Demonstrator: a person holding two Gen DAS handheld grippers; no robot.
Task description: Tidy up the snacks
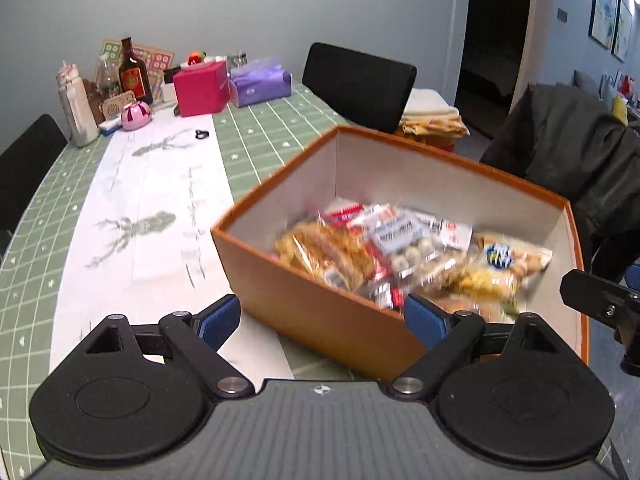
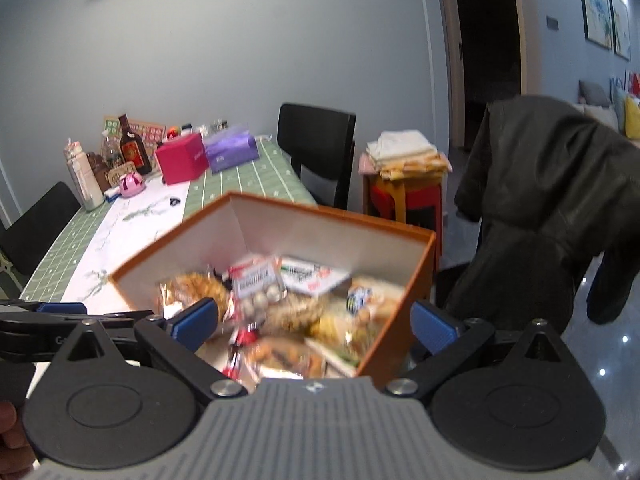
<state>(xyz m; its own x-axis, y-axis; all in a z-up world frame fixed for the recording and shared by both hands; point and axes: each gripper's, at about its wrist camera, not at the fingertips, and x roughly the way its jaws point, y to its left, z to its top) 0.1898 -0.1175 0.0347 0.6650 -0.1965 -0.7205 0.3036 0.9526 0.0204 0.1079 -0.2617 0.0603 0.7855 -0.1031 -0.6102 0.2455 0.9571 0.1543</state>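
One orange box sits on the surface right before me, heaped with blurred snack packets, too smeared to count or read. My left gripper and right gripper both have jaws spread, empty.

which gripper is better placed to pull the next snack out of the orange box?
Right, probably. The right gripper is open directly over the snack packets inside the orange box. The left gripper is also open, but sits mostly outside the box's near wall.
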